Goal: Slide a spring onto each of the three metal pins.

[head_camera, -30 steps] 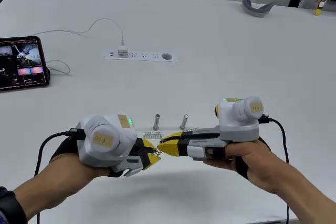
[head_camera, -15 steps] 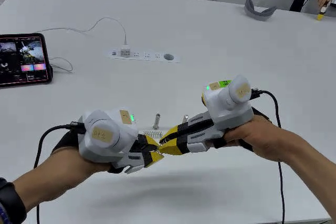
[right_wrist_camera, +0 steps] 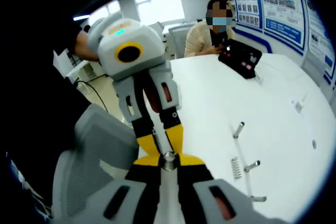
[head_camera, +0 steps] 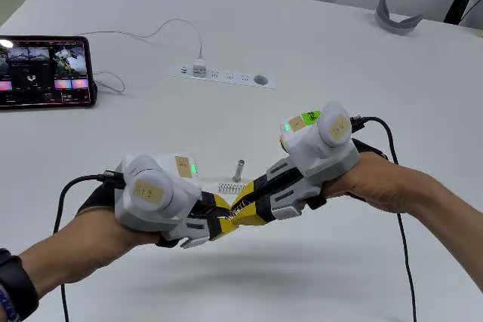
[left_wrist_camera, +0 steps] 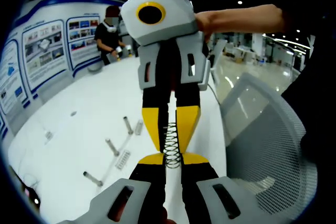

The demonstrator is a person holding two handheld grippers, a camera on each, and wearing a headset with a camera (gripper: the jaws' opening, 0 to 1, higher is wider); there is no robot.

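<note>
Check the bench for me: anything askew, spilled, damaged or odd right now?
Nothing spilled or damaged. One oddity: the spring hangs in mid-air, caught between the tips of the left hand-held gripper and right hand-held gripper, away from the pins on the table.

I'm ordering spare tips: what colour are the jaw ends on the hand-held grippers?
Yellow, clearest in the left gripper view on the right hand-held gripper.

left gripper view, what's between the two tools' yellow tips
In the left gripper view a spring bridges them, from the left tool to the right tool, which grips a metal pin in the right gripper view.
</note>
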